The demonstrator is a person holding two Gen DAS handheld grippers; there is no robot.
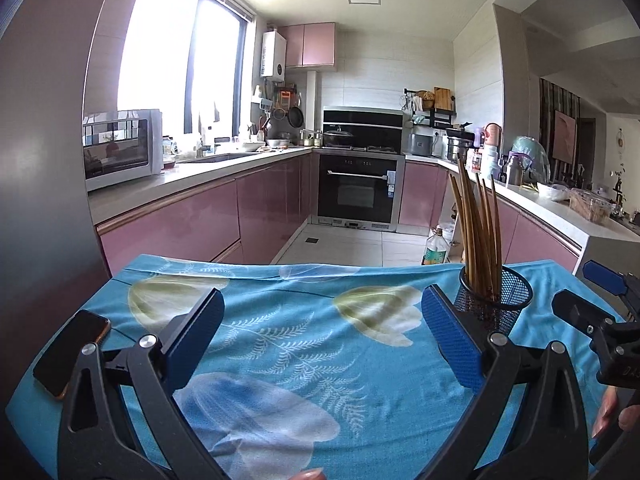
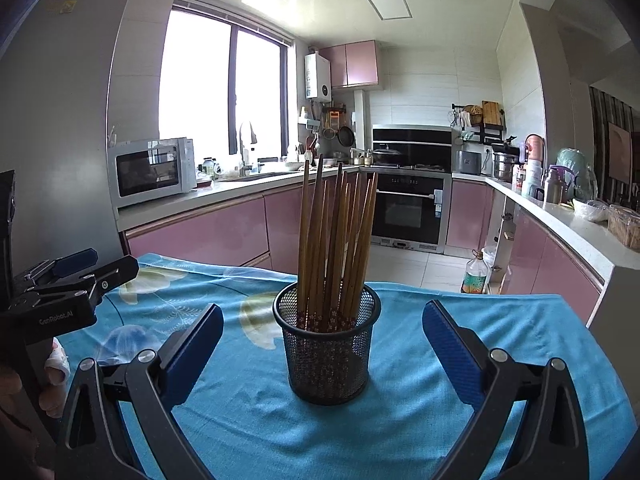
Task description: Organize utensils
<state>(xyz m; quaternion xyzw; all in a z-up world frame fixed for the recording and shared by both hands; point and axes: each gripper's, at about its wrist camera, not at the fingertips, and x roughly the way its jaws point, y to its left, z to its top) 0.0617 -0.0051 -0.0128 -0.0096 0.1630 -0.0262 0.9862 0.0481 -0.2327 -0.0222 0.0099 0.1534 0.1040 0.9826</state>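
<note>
Pink kitchen cabinets [image 2: 208, 236] and a built-in oven [image 2: 408, 212] fill the background behind a table [image 2: 400, 420] covered with a blue floral cloth [image 1: 304, 344]. Near the middle of the table stands a black mesh cup [image 2: 327, 348], upright, with a bundle of wooden chopsticks [image 2: 336, 240] standing in it, their tips fanning slightly toward 12 o'clock. The right gripper [image 2: 322, 350] faces the cup with its jaws spread wide on either side, the blue pads well apart from the mesh, gripping nothing. The left gripper [image 1: 322, 330] is likewise wide open over bare cloth, with the cup at about 2 o'clock just beyond its right finger. A phone [image 1: 72, 354] lies at the table's edge at 9 o'clock in the left wrist view
</note>
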